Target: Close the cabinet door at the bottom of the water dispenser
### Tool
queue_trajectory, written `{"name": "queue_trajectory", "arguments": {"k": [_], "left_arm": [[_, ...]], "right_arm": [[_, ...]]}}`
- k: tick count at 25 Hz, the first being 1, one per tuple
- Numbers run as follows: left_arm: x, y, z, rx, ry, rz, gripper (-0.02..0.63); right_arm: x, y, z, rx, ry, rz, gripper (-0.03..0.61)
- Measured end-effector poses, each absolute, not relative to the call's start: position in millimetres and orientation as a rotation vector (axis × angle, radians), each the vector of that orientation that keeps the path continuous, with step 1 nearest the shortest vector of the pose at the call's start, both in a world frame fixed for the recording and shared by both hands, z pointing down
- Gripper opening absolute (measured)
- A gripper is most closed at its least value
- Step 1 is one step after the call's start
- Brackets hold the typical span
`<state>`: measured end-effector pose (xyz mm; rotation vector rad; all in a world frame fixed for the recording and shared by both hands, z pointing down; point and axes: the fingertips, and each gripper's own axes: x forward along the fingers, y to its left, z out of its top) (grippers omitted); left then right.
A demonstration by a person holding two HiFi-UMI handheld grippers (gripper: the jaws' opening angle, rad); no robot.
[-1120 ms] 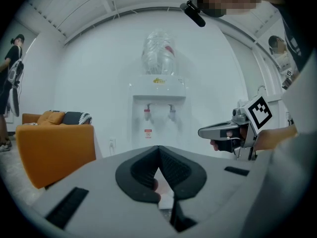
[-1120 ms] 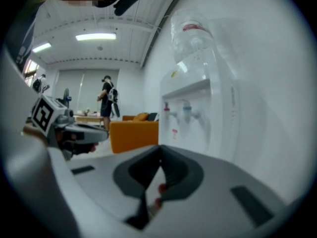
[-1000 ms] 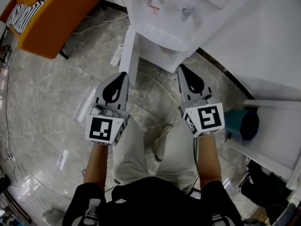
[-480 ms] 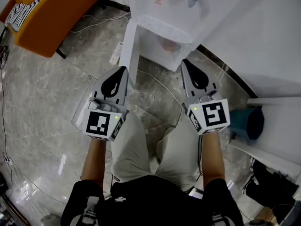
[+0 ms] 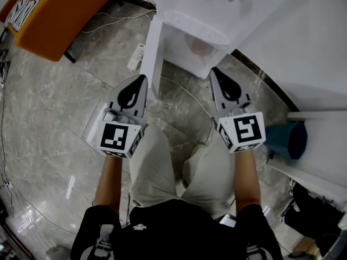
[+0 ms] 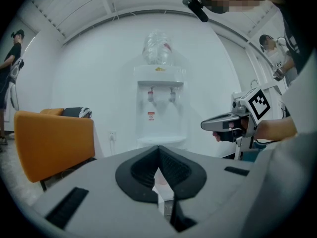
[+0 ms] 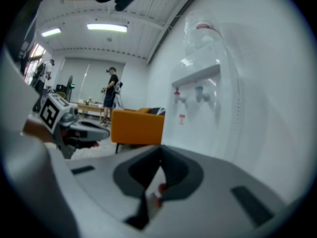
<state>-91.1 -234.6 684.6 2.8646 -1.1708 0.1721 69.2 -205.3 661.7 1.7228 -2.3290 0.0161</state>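
The white water dispenser [image 5: 209, 7] stands at the top of the head view. Its bottom cabinet door [image 5: 151, 50] is swung out to the left, edge-on to me, and the open cabinet [image 5: 196, 49] shows something pinkish inside. My left gripper [image 5: 142, 79] is shut and empty, its tip just below the door's free edge. My right gripper [image 5: 214, 71] is shut too, holding nothing, its tip near the cabinet's right front corner. In the left gripper view the dispenser [image 6: 159, 108] is straight ahead, with the right gripper [image 6: 204, 125] to its right.
An orange armchair [image 5: 65, 15] stands at the upper left. A white power strip [image 5: 136, 57] and cables lie on the marble floor left of the door. A teal bin [image 5: 286, 140] sits by a white shelf at right. A person [image 7: 110, 90] stands far behind.
Both grippers have sunk lower, still side by side and shut. The open bottom cabinet has come further into the head view.
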Motion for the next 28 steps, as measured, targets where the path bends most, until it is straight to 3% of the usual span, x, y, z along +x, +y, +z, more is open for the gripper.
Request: {"name": "queue_trajectory", "arguments": {"k": [19,28], "left_arm": [[-129.7,-238.9,754.7,2.732,-1.176,0.363,0.011],[-123.6,-241.5,785.8,2.734,-1.069,0.451,0.114]], "right_arm": [[28.9,-190.7,713.4,1.437,-2.306,0.011,0.034],[24.1,-181.7,729.4,1.342,-2.269,-0.006,0.034]]}}
